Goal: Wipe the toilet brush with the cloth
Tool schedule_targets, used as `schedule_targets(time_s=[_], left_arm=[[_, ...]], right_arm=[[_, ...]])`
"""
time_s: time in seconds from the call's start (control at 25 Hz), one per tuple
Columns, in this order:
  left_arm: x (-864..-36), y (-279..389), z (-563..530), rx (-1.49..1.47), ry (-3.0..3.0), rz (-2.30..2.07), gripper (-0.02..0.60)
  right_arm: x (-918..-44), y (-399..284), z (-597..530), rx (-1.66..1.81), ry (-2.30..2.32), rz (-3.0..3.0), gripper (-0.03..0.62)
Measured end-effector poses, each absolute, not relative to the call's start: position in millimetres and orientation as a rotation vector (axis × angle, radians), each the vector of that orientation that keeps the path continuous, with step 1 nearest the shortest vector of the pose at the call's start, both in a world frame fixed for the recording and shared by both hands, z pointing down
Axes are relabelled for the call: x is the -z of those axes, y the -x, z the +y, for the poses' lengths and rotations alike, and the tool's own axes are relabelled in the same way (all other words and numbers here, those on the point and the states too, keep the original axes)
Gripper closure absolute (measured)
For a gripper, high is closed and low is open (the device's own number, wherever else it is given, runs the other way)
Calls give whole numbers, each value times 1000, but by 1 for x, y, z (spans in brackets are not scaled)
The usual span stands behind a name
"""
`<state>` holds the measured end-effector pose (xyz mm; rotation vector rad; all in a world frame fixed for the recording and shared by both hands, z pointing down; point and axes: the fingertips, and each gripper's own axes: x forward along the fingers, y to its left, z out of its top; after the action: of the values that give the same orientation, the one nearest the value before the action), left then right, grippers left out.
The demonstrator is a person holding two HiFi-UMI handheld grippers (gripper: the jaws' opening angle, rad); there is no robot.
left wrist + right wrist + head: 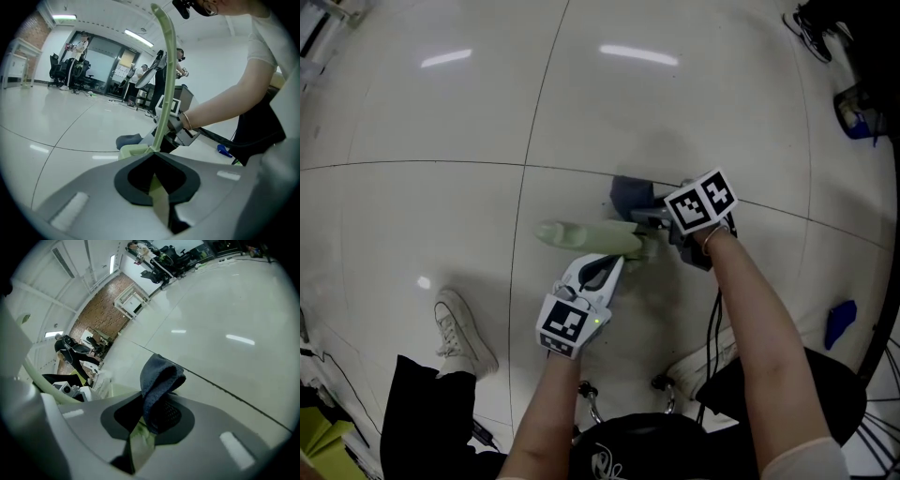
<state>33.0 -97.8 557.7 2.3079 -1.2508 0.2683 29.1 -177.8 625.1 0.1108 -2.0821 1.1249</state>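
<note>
I think the wiping is just about to begin. The left gripper [614, 261] is closed tight on the green toilet brush [581, 234]. The right gripper [661, 220] pinches the blue cloth [628, 193], right beside the brush. Next, the cloth must press on and rub along the brush

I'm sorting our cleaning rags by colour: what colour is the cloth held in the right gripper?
Dark blue-grey; the cloth shows best in the right gripper view.
</note>
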Motion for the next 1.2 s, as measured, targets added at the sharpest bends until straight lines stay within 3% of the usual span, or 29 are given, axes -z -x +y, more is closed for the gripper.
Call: schedule_targets(time_s=[0.44, 0.68, 0.88, 1.2], left_arm=[[-560, -32, -97, -254, -2290, -1205, 575], [-538, -24, -94, -174, -2370, -1192, 575], [-520, -1, -89, -145, -2414, -1182, 575], [-509, 39, -80, -107, -2426, -1177, 575]], right_arm=[[-635, -100, -162, -1201, -288, -2032, 525], [-582, -124, -174, -911, -856, -2310, 525], [-536, -112, -123, -746, -1232, -2428, 525], [-538, -69, -25, -644, -1486, -2267, 525]])
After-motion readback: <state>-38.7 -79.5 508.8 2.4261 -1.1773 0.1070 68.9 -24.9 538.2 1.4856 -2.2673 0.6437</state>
